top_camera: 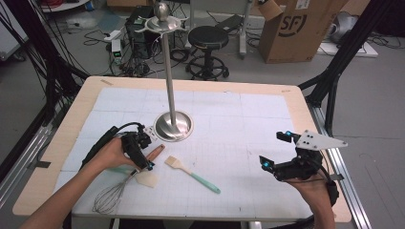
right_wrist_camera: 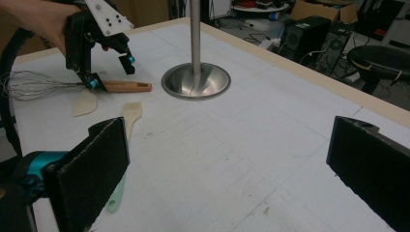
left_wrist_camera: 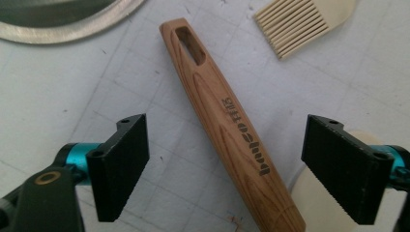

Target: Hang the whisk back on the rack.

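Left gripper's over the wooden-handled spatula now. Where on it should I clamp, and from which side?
Clamp the wooden handle mid-length, coming straight down from above. It lies flat on the table, and the left gripper already straddles it with open jaws either side. The straight, evenly thick middle suits the flat pads better than the slotted tip or the cream blade.

Wooden-handled spatula (left_wrist_camera: 227, 130) lies flat on the mat — cream blade, slotted handle end near the stand's base.
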Available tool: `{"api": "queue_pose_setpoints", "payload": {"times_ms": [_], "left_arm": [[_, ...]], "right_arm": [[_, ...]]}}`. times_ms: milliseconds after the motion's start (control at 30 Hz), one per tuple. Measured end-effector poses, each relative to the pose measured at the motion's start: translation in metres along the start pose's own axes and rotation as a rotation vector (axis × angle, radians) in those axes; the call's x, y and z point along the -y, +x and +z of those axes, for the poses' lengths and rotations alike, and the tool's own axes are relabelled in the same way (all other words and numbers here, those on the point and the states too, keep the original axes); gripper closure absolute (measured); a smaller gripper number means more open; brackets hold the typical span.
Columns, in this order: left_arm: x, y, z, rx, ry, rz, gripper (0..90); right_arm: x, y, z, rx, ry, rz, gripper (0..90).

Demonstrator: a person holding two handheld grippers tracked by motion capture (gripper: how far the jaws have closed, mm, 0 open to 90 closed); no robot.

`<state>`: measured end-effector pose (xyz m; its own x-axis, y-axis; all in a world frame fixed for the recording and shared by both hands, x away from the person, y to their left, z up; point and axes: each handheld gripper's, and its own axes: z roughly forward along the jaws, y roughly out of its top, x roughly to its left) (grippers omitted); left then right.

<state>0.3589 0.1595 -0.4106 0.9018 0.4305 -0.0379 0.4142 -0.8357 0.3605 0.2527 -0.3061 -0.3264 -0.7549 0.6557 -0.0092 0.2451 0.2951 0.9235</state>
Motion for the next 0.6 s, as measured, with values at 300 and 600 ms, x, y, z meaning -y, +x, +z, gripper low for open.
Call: {"api": "queue_pose_setpoints", "payload": {"times_ms": [300, 600], "left_arm": [[-0.0021, -0.0022, 0.0039, -0.001, 0.047, -0.009, 46.6], [-0.0100, -0.0068, 0.0044, -0.028, 0.112, -0.028, 55.8]], "right_arm": [[-0.0005, -0.0004, 0.0006, -0.001, -0.003, 0.001, 0.0], [-0.0012, 0.0003, 0.0021, -0.006, -0.003, -0.005, 0.0]]}}
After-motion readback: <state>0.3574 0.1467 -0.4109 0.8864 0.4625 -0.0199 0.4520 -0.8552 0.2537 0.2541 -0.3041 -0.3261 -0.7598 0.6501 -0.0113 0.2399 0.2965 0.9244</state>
